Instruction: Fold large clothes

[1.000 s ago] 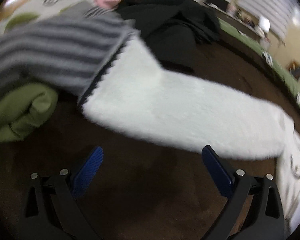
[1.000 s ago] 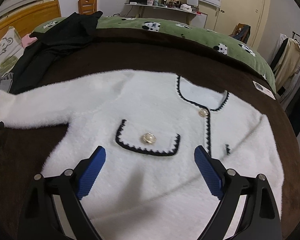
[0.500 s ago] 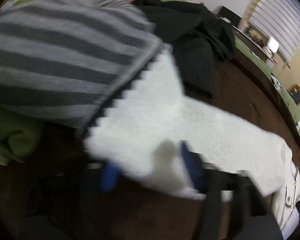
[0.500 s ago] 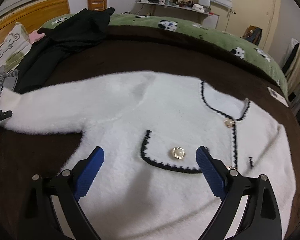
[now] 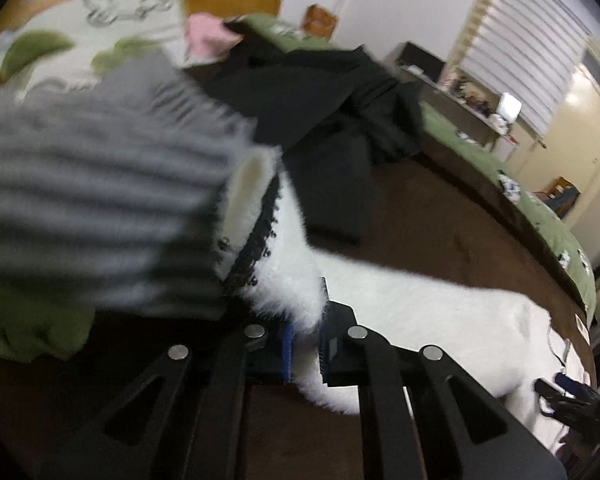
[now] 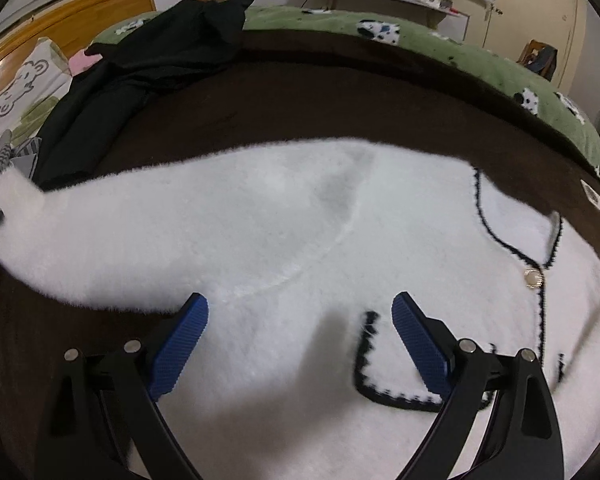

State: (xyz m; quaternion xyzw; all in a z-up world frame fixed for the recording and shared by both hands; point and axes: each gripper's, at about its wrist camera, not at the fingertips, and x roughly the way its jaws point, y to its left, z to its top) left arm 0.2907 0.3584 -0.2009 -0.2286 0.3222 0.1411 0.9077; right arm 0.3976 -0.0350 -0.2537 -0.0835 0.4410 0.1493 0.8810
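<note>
A fluffy white cardigan (image 6: 284, 216) with black scalloped trim and gold buttons lies spread on the dark brown blanket (image 6: 308, 100). Its sleeve (image 5: 400, 312) stretches toward the left. My left gripper (image 5: 306, 340) is shut on the sleeve near the black-trimmed cuff (image 5: 256, 240), and the cuff end is lifted and bent upward. In the right wrist view my right gripper (image 6: 300, 320) stands open just above the cardigan's body, near the trimmed pocket (image 6: 384, 384), with nothing pinched between its blue pads (image 6: 180, 344).
A grey striped garment (image 5: 100, 200) lies beside the cuff on the left, a green cloth (image 5: 32, 328) under it. A black garment (image 6: 160, 52) is heaped at the back left. Pillows (image 6: 24, 80) and a wooden headboard (image 6: 72, 12) stand behind. A green cover (image 6: 420, 44) edges the far side.
My left gripper went from open to shut on the white sleeve and raised its cuff end. My right gripper slid left across the cardigan, away from the neckline, staying open.
</note>
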